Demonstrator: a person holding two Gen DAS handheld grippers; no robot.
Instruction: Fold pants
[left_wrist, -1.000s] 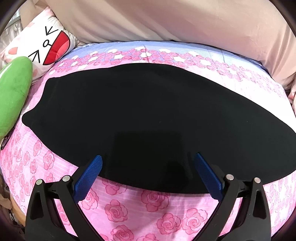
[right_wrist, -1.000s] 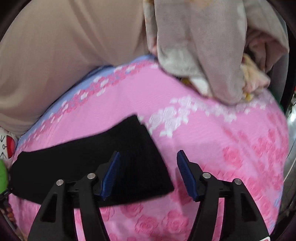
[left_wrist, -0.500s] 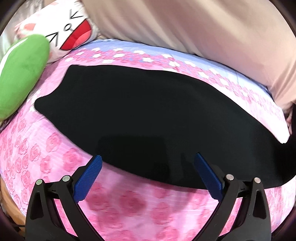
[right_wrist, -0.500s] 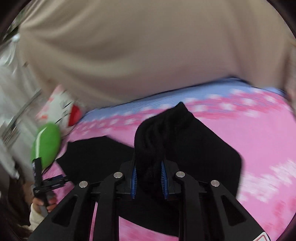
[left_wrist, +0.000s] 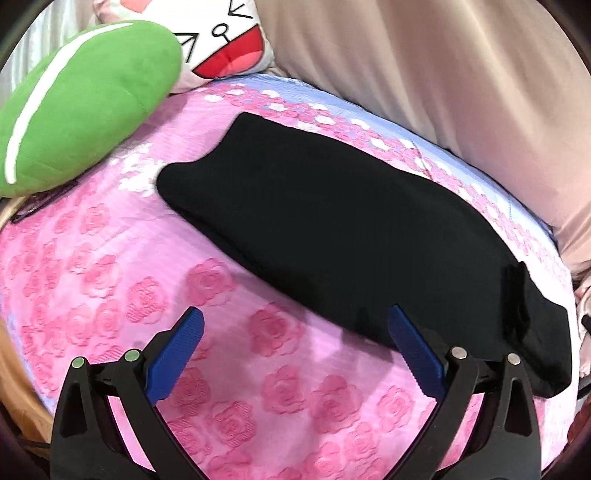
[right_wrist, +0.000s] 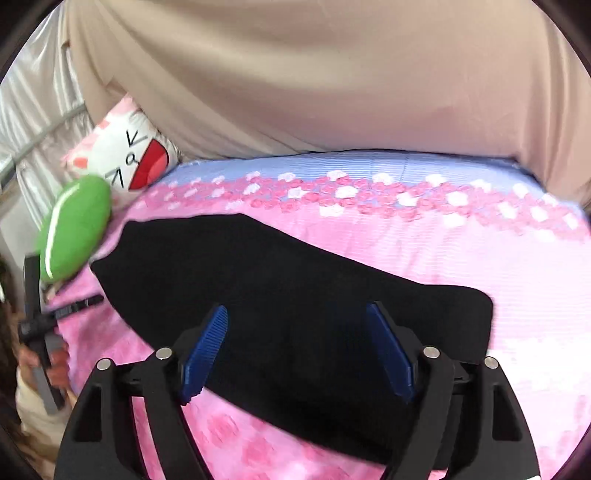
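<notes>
The black pants (left_wrist: 332, 229) lie flat on the pink rose-print bed cover (left_wrist: 110, 295), folded lengthwise, with a doubled-over end at the right (left_wrist: 535, 332). My left gripper (left_wrist: 295, 328) is open and empty, hovering over the cover at the pants' near edge. In the right wrist view the pants (right_wrist: 258, 277) stretch from left to right, and my right gripper (right_wrist: 297, 325) is open and empty just above their folded right part.
A green plush pillow (left_wrist: 74, 99) and a white cartoon-face pillow (left_wrist: 229, 40) sit at the bed's far left. A beige curtain (right_wrist: 332, 74) hangs behind the bed. The left hand with its gripper handle (right_wrist: 37, 325) shows at the left of the right wrist view.
My right gripper, shut on the pants' end half a second ago, has let go and opened; the end now lies folded over. My left gripper has swung rightward along the near edge.
</notes>
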